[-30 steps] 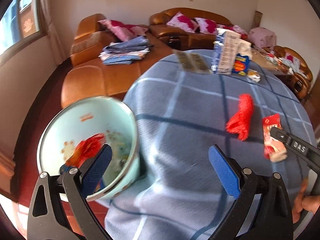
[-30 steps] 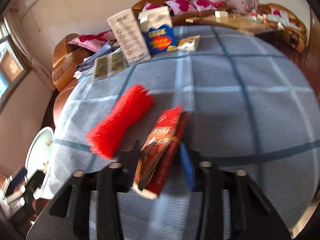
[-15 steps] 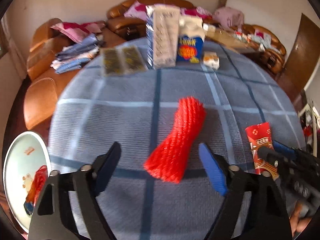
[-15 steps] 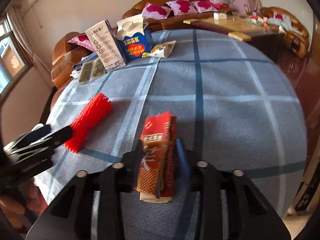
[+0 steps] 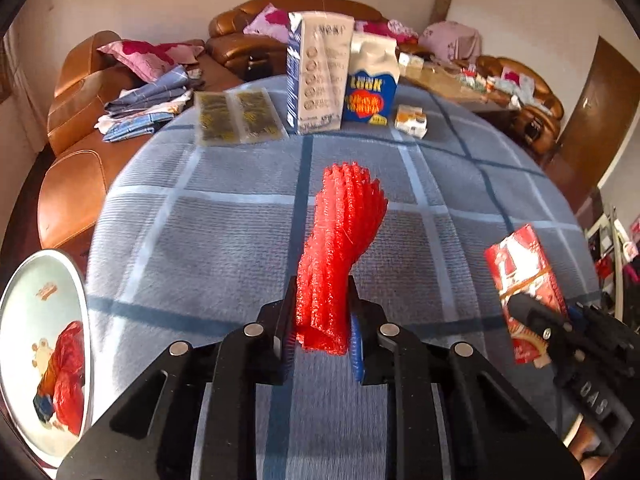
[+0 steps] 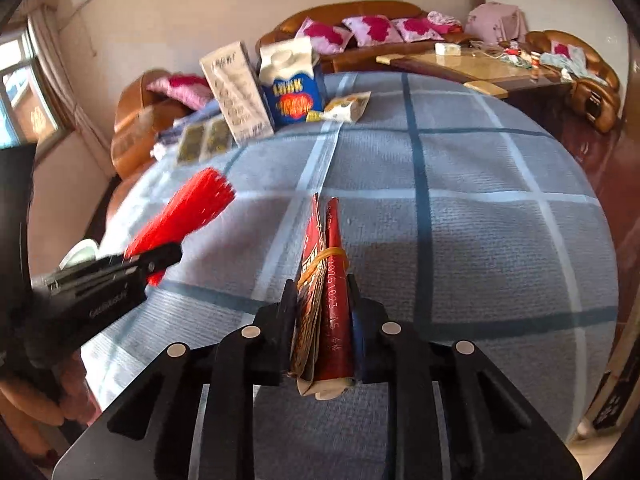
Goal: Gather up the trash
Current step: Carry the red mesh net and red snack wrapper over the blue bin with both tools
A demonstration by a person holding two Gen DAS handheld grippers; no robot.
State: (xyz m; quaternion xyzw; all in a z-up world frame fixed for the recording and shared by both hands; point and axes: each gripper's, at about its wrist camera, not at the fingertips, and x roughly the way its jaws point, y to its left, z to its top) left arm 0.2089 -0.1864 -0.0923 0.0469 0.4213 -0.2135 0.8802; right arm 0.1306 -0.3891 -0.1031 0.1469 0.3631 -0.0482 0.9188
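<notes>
The left tool has just been closing and clamps the near end of a red foam net sleeve, which lies on the blue checked cloth surface.

Both grippers are matte black, with silver round rivets, blue finger pads and white side lettering.

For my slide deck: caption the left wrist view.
Left tool clamped on red mesh netting on the checked tablecloth.
</notes>
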